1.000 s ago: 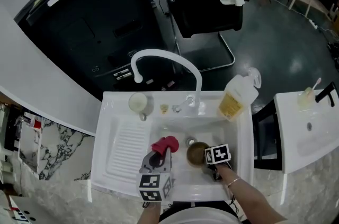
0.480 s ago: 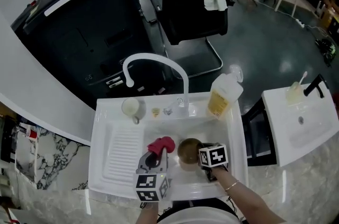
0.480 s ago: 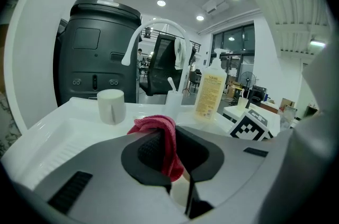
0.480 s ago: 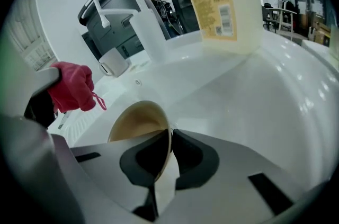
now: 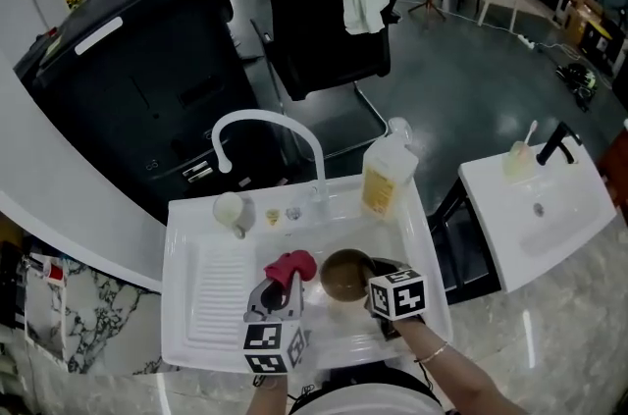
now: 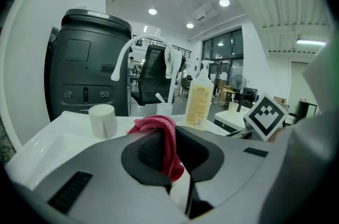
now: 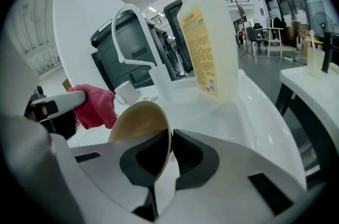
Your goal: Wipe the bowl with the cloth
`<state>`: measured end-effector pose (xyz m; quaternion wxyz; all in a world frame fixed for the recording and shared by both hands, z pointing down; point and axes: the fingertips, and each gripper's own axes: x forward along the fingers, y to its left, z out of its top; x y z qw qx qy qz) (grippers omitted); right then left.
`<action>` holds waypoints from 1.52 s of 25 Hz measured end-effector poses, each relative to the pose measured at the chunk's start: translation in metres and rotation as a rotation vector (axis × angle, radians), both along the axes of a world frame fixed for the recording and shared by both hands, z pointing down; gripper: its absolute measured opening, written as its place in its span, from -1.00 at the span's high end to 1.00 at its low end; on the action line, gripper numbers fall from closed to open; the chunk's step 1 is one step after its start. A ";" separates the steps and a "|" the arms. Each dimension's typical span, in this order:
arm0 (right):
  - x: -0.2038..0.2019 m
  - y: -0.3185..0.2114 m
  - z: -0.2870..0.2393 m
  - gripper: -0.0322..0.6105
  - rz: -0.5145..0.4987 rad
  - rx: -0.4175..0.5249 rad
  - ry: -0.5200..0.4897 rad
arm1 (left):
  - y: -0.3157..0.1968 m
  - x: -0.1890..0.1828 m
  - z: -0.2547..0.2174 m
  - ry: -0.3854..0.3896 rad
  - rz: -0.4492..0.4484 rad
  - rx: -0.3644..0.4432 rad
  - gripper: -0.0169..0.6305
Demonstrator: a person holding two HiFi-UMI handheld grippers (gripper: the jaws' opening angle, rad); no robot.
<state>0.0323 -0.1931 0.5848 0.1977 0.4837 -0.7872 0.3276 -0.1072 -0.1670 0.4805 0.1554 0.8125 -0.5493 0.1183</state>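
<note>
Bowl (image 7: 139, 121) tan, smooth, tilted sideways

No word, brand or number is legible anywhere. The yellow label on the soap bottle (image 7: 204, 53) carries a heading and lines of dark print, all too small and blurred to read. The marker cube (image 5: 270, 347) on the left tool (image 6: 172, 146) and the one on the right tool (image 7: 168, 138) show only black-and-white square patterns, no letters.

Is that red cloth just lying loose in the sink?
No, the red cloth is pinched between the jaws of the left gripper, not lying loose.
</note>
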 end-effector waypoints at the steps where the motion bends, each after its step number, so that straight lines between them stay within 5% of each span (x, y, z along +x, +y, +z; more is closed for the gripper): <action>1: 0.002 0.001 -0.009 0.83 0.009 0.023 0.002 | 0.002 0.001 -0.002 -0.002 0.009 0.004 0.80; 16: 0.006 0.036 -0.114 0.82 0.087 0.275 -0.035 | 0.024 0.009 -0.040 -0.022 0.075 0.093 0.80; 21: 0.013 0.041 -0.121 0.82 0.109 0.298 0.002 | 0.037 0.009 -0.070 -0.067 0.073 0.181 0.80; 30: 0.010 0.035 -0.123 0.82 0.119 0.316 0.053 | 0.070 0.069 -0.148 -0.013 0.291 0.387 0.80; 33: 0.005 0.032 -0.126 0.83 0.106 0.324 0.058 | 0.073 0.081 -0.139 -0.072 0.331 0.382 0.80; 38: 0.002 0.031 -0.131 0.84 0.095 0.340 0.073 | 0.068 0.094 -0.095 -0.130 0.383 0.234 0.80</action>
